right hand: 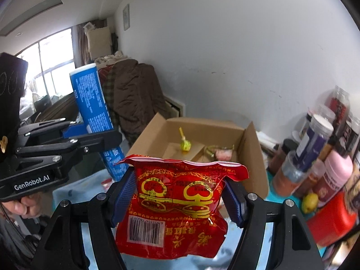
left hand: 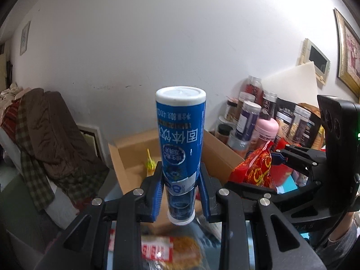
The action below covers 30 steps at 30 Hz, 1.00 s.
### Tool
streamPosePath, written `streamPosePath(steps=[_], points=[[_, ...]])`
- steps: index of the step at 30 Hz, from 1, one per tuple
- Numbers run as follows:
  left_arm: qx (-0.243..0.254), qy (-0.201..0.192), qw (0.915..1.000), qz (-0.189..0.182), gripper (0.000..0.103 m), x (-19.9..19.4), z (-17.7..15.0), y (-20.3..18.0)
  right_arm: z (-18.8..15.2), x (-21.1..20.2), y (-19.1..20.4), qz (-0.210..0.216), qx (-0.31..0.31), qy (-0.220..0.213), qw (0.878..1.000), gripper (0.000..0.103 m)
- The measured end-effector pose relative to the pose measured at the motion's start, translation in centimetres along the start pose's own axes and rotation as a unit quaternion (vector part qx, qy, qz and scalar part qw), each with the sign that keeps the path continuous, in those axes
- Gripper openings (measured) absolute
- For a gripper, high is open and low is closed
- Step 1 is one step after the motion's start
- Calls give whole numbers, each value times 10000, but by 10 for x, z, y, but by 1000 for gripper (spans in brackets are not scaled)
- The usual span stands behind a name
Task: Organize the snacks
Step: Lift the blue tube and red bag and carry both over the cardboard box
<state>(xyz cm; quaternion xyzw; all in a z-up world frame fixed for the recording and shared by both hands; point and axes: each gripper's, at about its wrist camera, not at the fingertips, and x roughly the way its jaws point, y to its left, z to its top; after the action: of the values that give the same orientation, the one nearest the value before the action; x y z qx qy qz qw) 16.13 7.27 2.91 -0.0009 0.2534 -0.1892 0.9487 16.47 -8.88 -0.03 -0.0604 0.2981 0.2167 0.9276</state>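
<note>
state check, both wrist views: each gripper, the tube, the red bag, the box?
left gripper: shut on blue tube
blue tube: held upright, capped, label upside down
right gripper: shut on red snack bag
red snack bag: sealed, held off the table
cardboard box: flaps open, a few wrapped candies inside

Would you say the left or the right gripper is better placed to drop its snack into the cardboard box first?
Probably the right gripper: its red packet faces the open cardboard box directly ahead. The left gripper holds the blue tube off to the box's side.
</note>
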Motion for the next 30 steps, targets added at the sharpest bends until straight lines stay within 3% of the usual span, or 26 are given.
streamPosePath(steps=[14, 20, 30], points=[[-283, -457, 9981, 290, 28, 54, 57, 24, 34, 58, -35, -308, 17, -72, 9995, 72], [-511, -270, 9969, 530, 28, 96, 61, 38, 39, 91, -46, -418, 135, 61, 9990, 72], [-434, 239, 9953, 838, 28, 148, 47, 54, 29, 146, -61, -493, 217, 519, 9972, 72]])
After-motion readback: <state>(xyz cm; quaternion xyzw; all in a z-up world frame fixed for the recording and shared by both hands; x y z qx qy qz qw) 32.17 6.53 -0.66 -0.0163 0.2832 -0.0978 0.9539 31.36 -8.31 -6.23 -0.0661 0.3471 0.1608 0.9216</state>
